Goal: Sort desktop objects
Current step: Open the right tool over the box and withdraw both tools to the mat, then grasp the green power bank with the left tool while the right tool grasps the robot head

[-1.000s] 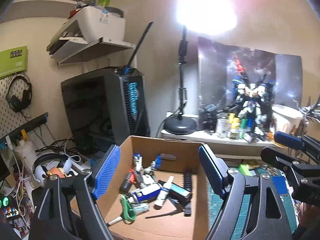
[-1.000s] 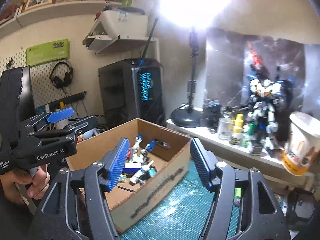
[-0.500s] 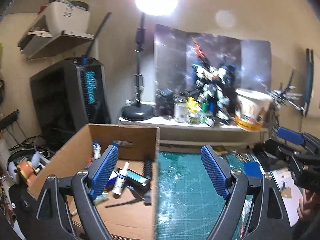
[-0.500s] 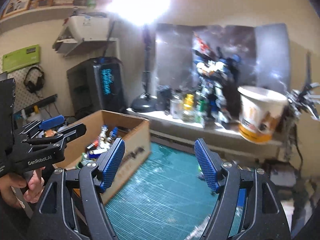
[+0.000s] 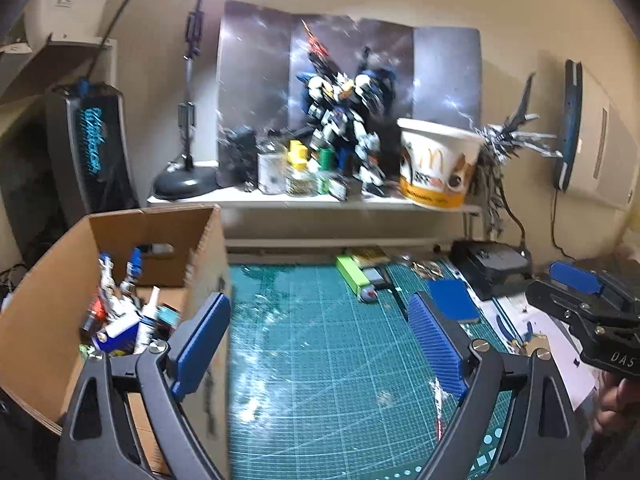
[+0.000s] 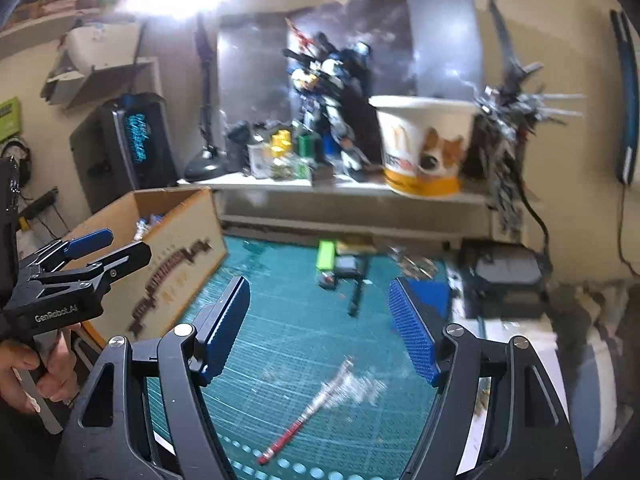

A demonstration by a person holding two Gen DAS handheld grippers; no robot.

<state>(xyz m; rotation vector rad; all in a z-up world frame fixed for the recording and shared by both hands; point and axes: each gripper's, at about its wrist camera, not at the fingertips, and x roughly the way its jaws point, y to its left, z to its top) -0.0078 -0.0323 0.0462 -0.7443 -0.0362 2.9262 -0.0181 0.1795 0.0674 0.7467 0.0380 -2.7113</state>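
Hovering over a green cutting mat [image 5: 320, 360], two handheld tongs with blue ribbed pads point toward a cluttered desk. The left tongs [image 5: 318, 342] have their jaws spread wide with nothing between them; they sit above the mat's left part, right beside a cardboard box [image 5: 40, 320]. The right tongs [image 6: 320, 328] are also wide open and empty, above the middle of the mat. In the right wrist view, a hand [image 6: 36, 372] at the lower left squeezes the left tool's handle. The box stands on the left, its side wall along the mat's left edge, and it holds a jumble of small things, among them a white tube, small bottles and blue-and-white model parts. On the mat near the right tongs lies a thin red and silver pen-like tool [image 6: 308, 412], slanted; it is blurred. Toward the mat's far edge lie a lime green box [image 5: 352, 276], a dark slim tool [image 6: 358, 292] and a blue pad [image 5: 454, 300] at the right. Behind the mat, a raised white shelf [image 5: 240, 198] carries a black lamp base [image 5: 186, 184], little paint jars, a blue and white robot model [image 5: 344, 120] and a large paper tub [image 5: 438, 164] with a yellow band. A dark computer tower [image 5: 92, 152] with teal lettering stands behind the box. The right wrist view is motion-blurred.
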